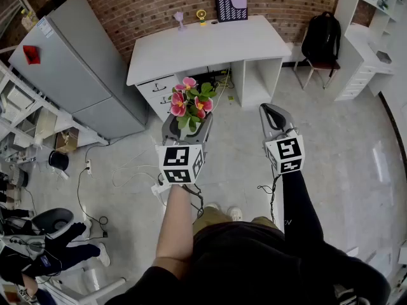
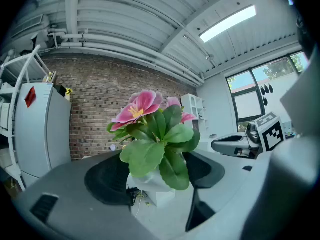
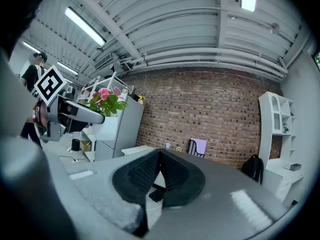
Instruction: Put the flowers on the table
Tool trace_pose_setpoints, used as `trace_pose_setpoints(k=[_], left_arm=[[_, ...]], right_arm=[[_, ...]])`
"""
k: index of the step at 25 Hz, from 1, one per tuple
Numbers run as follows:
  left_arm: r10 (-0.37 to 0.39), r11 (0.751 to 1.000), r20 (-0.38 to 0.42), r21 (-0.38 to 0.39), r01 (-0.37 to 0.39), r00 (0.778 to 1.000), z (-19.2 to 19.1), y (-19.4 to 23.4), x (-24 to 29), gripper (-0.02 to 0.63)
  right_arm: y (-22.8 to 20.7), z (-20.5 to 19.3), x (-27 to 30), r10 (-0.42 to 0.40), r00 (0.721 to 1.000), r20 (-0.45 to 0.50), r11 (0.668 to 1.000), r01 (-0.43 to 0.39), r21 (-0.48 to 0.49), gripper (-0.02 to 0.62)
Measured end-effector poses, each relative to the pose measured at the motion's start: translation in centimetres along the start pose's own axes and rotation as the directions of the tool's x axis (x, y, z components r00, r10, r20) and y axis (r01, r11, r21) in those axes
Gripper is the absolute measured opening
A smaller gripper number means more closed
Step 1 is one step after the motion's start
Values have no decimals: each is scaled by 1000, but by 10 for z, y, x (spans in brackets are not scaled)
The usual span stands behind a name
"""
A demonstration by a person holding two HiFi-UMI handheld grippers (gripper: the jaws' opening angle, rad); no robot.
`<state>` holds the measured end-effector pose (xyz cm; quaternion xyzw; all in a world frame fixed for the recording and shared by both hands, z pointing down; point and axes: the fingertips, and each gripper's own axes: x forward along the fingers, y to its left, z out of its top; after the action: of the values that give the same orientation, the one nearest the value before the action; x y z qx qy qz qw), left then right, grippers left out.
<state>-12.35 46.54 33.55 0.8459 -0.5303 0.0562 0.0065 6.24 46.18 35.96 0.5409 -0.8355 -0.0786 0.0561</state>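
Carry under way. Left gripper (image 2: 156, 179): jaws stand wide, pads pressed on the white pot of the flowers (image 1: 191, 101), which ride upright in the air, short of the table (image 1: 216, 43) and low against its front edge.

To do it well, by my reckoning: keep the pot level, lift above the table edge before going forward, set it on the bare middle of the top, and let go only once the base sits flat. Leaves hang over the pads, so ease the jaws off sideways.

Right gripper (image 1: 272, 114): jaws closed together, nothing in them; held beside the left, free to steady.

Around: fridge (image 1: 70, 62) far left; cables (image 1: 95, 176) loose on the floor, a trip risk; drawers (image 1: 156, 94) under the table. At the back of the top, a small trophy (image 1: 201, 16) and a striped card (image 1: 231, 4), well clear of the middle. Backpack (image 1: 322, 37) on a chair at right.
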Motion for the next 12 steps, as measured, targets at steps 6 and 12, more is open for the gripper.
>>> trace_pose_setpoints(k=[6, 12], left_arm=[[-2, 1000, 11, 2, 2, 1000, 8, -2, 0, 339], [-26, 1000, 16, 10, 26, 1000, 9, -6, 11, 339]], right_arm=[[-6, 5, -2, -25, 999, 21, 999, 24, 38, 0], [-11, -2, 3, -34, 999, 3, 998, 34, 47, 0]])
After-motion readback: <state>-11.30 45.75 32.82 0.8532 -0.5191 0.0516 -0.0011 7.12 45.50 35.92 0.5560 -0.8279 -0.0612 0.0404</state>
